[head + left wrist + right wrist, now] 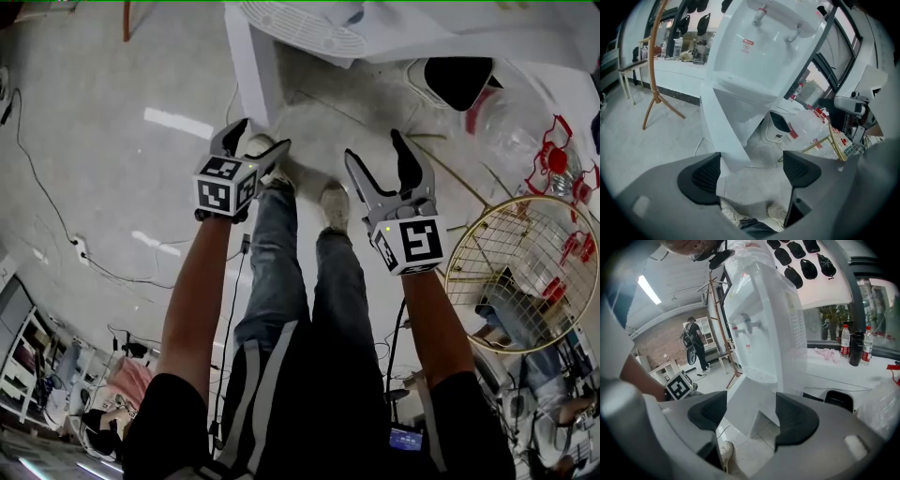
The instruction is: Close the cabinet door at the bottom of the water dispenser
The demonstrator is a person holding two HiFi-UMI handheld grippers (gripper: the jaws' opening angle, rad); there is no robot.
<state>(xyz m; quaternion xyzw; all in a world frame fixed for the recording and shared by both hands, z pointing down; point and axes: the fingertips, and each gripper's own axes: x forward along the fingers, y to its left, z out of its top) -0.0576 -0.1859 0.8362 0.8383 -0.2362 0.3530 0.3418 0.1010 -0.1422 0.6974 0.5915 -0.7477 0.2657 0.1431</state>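
The white water dispenser [759, 51] stands ahead, and its bottom cabinet door [719, 126] is swung open toward me. In the head view the door [251, 66] juts out from the dispenser's base [309, 28]. My left gripper [261, 137] is open with nothing between its fingers, just short of the door's free edge. My right gripper [375, 147] is open and empty too, further right over the floor. The right gripper view shows the dispenser [764, 324] and the open door [745, 408] beyond the spread jaws.
A white bin [455, 80] with a dark inside stands right of the dispenser. A round gold wire rack [525, 272] lies at the right. A wooden coat stand [654, 70] rises at the left, cables [56, 216] run over the floor, and bottles [853, 345] stand on a counter.
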